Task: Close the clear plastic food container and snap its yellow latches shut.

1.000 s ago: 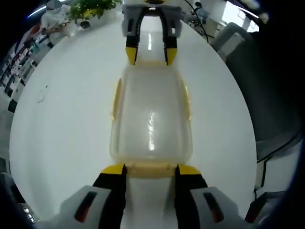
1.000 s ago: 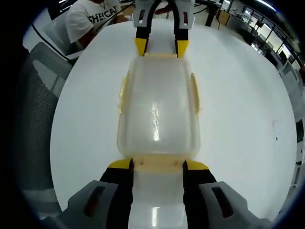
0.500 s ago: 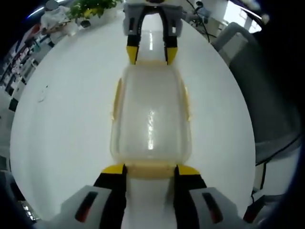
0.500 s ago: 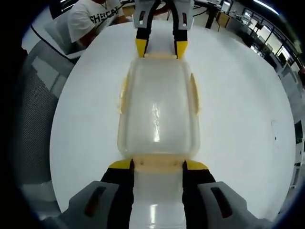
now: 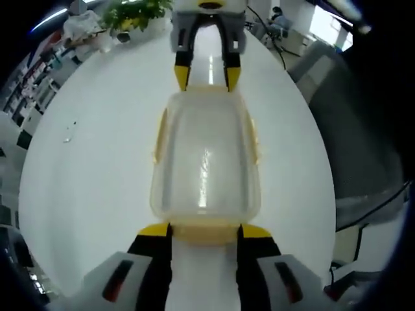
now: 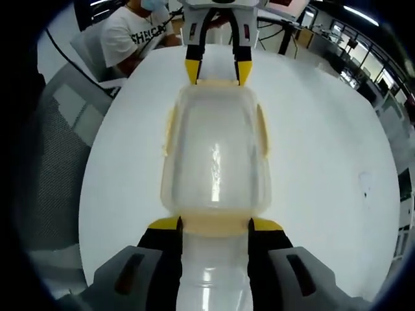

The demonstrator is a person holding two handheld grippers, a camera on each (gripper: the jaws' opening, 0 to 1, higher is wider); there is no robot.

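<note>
The clear plastic container (image 5: 204, 155) lies lengthwise between both grippers, lid on, with yellow latches (image 5: 157, 133) along its long sides. My left gripper (image 5: 205, 230) is shut on the yellow end latch (image 5: 204, 232) nearest it. At the far end, my right gripper (image 5: 207, 78) clamps the opposite end latch. In the right gripper view the same container (image 6: 215, 155) runs away from the right gripper (image 6: 215, 225), which is shut on its yellow end latch (image 6: 214, 225), towards the left gripper (image 6: 218, 72) at the top. The container seems held a little above the table.
A round white table (image 5: 84, 162) lies beneath. A green plant (image 5: 133, 13) stands at its far edge. A grey chair (image 5: 363, 129) is off to one side. A person in a white shirt (image 6: 136, 32) sits beyond the table, beside a mesh chair (image 6: 55, 162).
The table has shrunk in both views and more of the room shows, while the container keeps its size and place between the jaws: both grippers have risen with it.
</note>
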